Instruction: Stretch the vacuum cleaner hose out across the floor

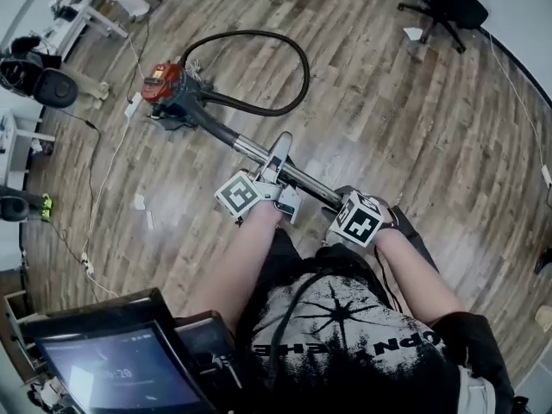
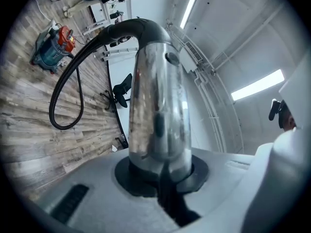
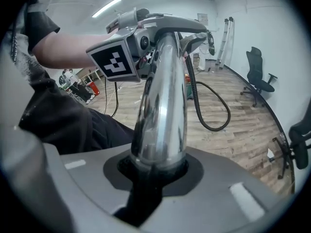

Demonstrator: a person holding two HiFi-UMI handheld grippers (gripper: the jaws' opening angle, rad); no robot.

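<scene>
- Currently the left gripper (image 2: 161,178) is clamped on the chrome wand tube (image 2: 158,96). Its jaws are narrowly parted, with the pads pressed against the metal.
- The right gripper (image 3: 155,171) grips the same tube, with its pads closed round it. The left gripper sits further up the tube, ahead of the right jaws.
- Beyond the left jaws, the tube bends into a dark curved end.
- The black hose (image 1: 250,33) runs from that end, ahead of both grippers. It lies in a wide loop on the wooden floor (image 1: 388,128), not in a straight line.
- The hose ends at the red vacuum body (image 1: 164,80), which is well apart from both grippers.
</scene>
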